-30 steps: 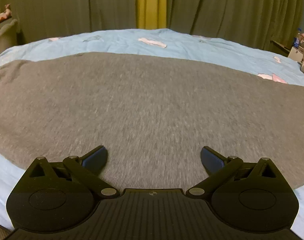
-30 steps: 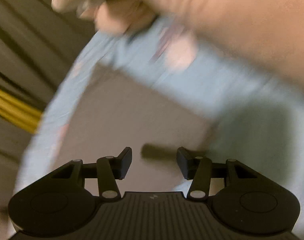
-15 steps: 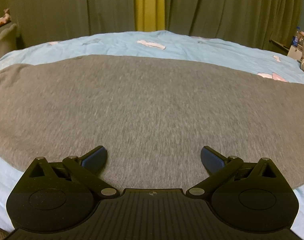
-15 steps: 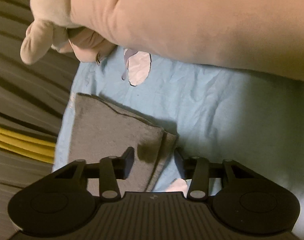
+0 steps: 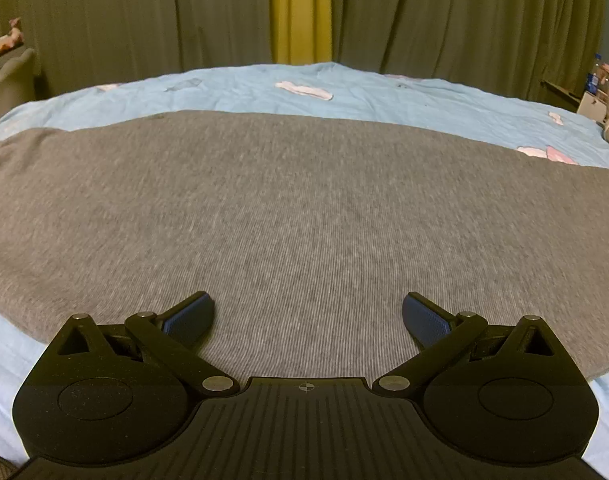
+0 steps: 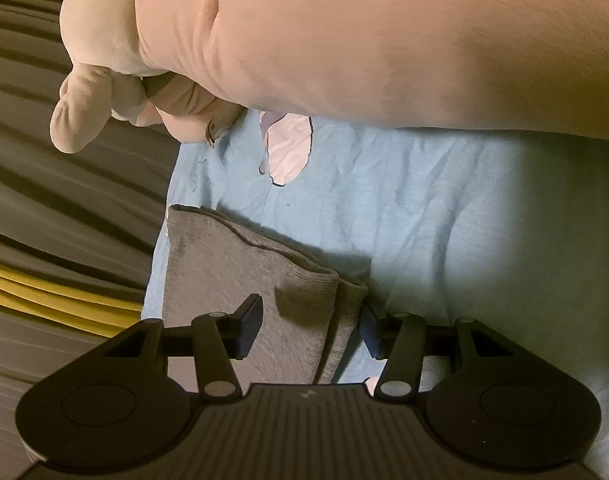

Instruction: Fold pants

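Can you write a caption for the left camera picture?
Open left gripper over flat grey knit pants on a light-blue bedsheet.

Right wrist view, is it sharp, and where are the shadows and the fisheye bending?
Right wrist view: sharp; the arm shades the blue sheet, and a finger shadow lies on the grey pants. Left wrist view: pants slightly soft, fisheye bowing the bed edge.
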A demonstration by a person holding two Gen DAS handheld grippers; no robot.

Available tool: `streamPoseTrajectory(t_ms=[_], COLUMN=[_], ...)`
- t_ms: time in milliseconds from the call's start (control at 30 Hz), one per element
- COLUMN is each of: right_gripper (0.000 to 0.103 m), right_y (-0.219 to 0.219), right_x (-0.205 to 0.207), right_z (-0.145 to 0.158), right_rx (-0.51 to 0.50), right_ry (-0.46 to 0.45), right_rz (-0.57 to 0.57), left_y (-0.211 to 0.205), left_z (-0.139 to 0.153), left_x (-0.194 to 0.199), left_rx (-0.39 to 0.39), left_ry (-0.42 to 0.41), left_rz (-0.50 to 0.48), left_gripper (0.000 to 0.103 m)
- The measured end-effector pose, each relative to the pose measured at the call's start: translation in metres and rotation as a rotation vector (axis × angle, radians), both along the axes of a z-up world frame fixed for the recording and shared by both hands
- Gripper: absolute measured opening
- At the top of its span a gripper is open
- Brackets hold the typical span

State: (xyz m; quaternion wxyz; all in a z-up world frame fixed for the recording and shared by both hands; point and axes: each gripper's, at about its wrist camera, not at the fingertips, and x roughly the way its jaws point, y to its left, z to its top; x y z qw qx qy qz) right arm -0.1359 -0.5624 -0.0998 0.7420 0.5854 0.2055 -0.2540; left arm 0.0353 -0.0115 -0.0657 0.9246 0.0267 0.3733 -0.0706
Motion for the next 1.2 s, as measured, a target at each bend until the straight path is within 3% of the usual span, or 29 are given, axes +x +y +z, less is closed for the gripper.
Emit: streamPoseTrajectory(t_ms=[233,500,667,833,967,1133,1200], right_gripper=[0.052,0.051,0.032,0.025,0.026,0.036,0.029], right_y=[-0.002,-0.001,0.001,0.003,0.003,0.001,0.001], right_x=[-0.007,-0.003,-0.001,0.003,0.004,0.005,0.010], right_z=[-0.005,-0.001,0.002,0.011,0.012,0.007,0.011], right_rx=[0.030,0.016,0.000,-0.041,-0.054,-0.033,-0.066], right_ry=[-0.042,-0.018,0.039,0.081,0.078,0.041,0.069], right_rz=[-0.025,-0.022,-0.035,-0.018,-0.012,-0.018,0.004], left_y=[0.000,-0.001,-0.001,-0.001,-0.001,-0.001,0.000], left_z=[0.000,0.000,0.000,0.000,0.000,0.000,0.001], left_x=[0.000,0.001,0.001,0.002,0.002,0.002,0.003], left_rx=[0.001,0.000,-0.001,-0.001,0.000,-0.002,-0.005], left_ry=[-0.001,0.000,0.000,0.000,-0.001,0.000,0.007], left_rz=[0.001,0.002,0.002,0.003,0.003,0.003,0.000], left_gripper=[0.103,0.103,0.103,0.103,0.103,0.103,0.103])
